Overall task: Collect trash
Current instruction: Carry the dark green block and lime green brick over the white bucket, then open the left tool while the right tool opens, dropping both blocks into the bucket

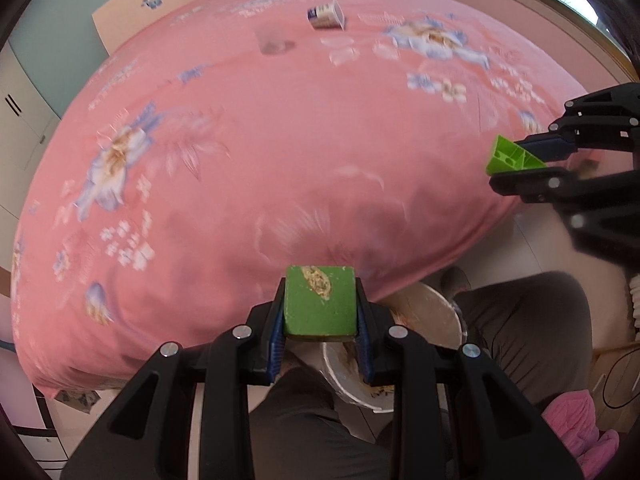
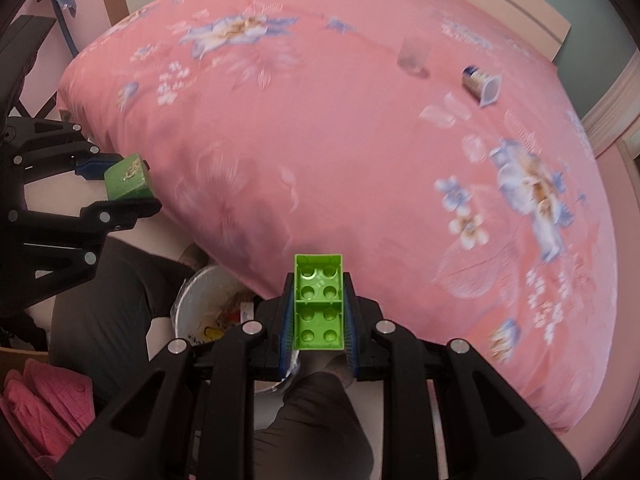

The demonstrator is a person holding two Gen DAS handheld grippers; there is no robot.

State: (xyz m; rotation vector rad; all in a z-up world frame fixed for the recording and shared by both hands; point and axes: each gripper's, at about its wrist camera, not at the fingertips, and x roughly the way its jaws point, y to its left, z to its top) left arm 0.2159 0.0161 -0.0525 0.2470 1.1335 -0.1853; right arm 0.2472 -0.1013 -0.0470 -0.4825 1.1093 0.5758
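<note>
A: The left gripper (image 1: 320, 322) is clamping a dark green square block with a tan smear (image 1: 320, 304); the right gripper (image 2: 318, 316) is pinching shut on a lime green studded plastic brick (image 2: 319, 302). Both are hanging over the white round bucket (image 1: 424, 312) between the person's knees, beside the pink floral bed (image 1: 280, 140).

B: I'd be centring each over the rim before opening, one at a time, so nothing is bouncing out. The toppled blue-and-white paper cup (image 1: 326, 14) is lying well apart on the bed.
</note>
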